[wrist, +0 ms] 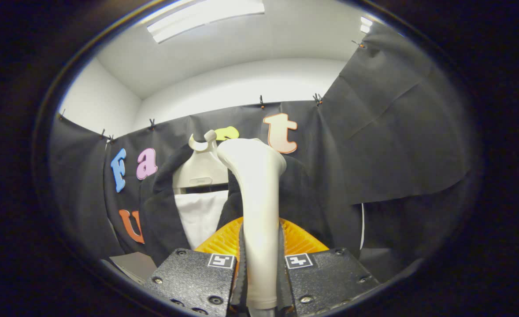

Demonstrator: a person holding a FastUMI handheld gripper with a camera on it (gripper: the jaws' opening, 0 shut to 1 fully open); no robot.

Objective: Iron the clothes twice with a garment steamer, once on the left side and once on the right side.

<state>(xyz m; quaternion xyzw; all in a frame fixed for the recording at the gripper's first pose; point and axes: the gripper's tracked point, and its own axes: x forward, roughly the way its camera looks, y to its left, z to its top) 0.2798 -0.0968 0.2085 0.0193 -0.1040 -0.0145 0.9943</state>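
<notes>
Two fingers of my tool (259, 273) are clenched on the steamer (259, 211), one pressing each side of its pale handle, which rises straight up between them to a flared head at the top. An orange ribbed piece sits low behind the handle, just above the fingers; I judge it part of the steamer or the tool's own guard, but I cannot tell which.

Beyond the steamer hangs the clothes: a dark jacket (162, 211) over a white shirt (200, 218), both on a pale hanger (200, 169) against the booth's black cloth wall. The steamer's head stands in front of the jacket's collar on the side next to the hanger's hook; whether it touches the cloth I cannot tell, since the head hides the spot behind it.

As I judge it, I am at the start of a pass, with the head high near the shoulder, ready to draw down one side of the jacket. Which of the two passes this is I cannot say from here.

The next move calls for a firm grip, the head kept flat and close to the cloth, and a slow, straight stroke down the front panel without snagging the lapel or swinging the hanger.
</notes>
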